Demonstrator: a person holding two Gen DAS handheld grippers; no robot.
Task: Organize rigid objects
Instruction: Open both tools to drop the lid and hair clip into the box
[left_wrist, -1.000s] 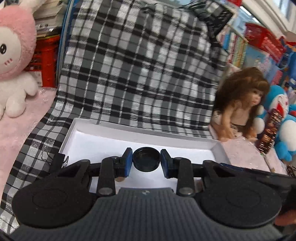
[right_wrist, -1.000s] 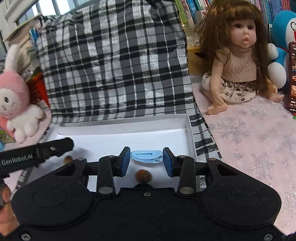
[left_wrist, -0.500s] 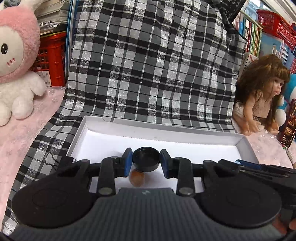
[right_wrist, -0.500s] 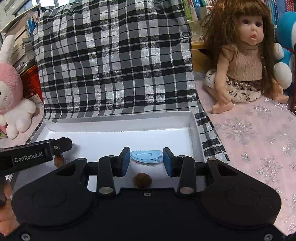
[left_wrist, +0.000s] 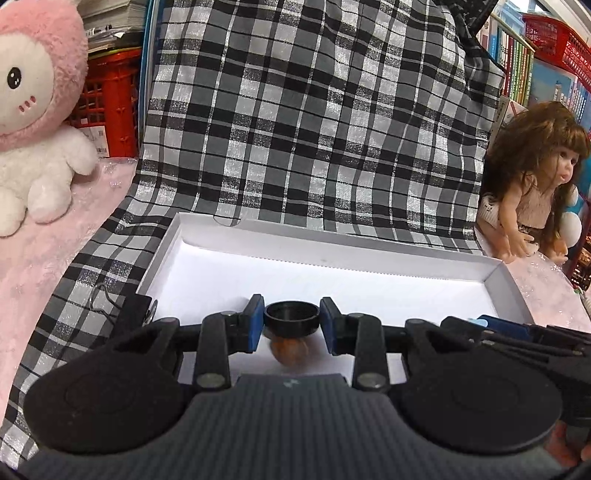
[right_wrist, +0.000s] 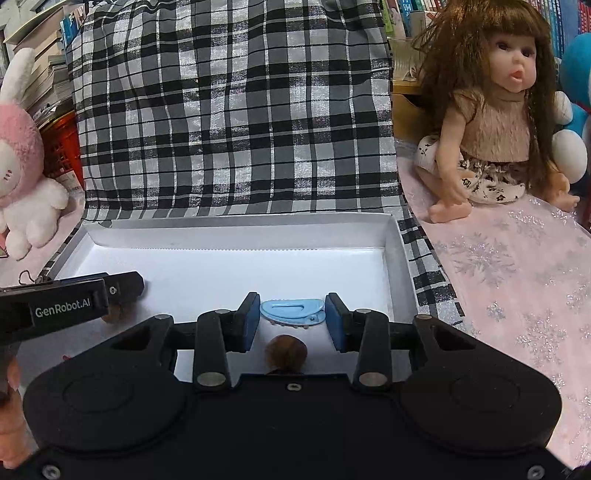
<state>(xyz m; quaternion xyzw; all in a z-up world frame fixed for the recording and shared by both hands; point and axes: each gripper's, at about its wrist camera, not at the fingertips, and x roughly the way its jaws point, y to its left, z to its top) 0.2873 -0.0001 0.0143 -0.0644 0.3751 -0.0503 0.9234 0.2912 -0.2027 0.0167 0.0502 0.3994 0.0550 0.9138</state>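
Note:
A shallow white box (left_wrist: 332, 249) lies on a plaid cloth. My left gripper (left_wrist: 291, 320) hovers over its near left part with a black round cap (left_wrist: 291, 319) between its blue pads. The pads still touch the cap's sides while the jaws are opening. A brown nut-like object (left_wrist: 288, 350) lies blurred on the box floor just under the cap. My right gripper (right_wrist: 291, 314) is shut on a light blue plastic clip (right_wrist: 291, 312) over the near middle of the box (right_wrist: 240, 225). A second brown nut (right_wrist: 286, 354) lies below it, and another (right_wrist: 114, 314) under the left gripper's finger.
The plaid cloth (left_wrist: 314, 129) rises steeply behind the box. A pink and white plush rabbit (left_wrist: 33, 122) sits at left, a long-haired doll (right_wrist: 491, 122) at right on a pink glittery cloth (right_wrist: 517, 277). A wire binder clip (left_wrist: 99, 299) lies by the box's left edge.
The left view has swung left, so the doll sits further right. A brown nut has come into view under the black cap, which now shows its hollow rim. The right gripper has barely moved.

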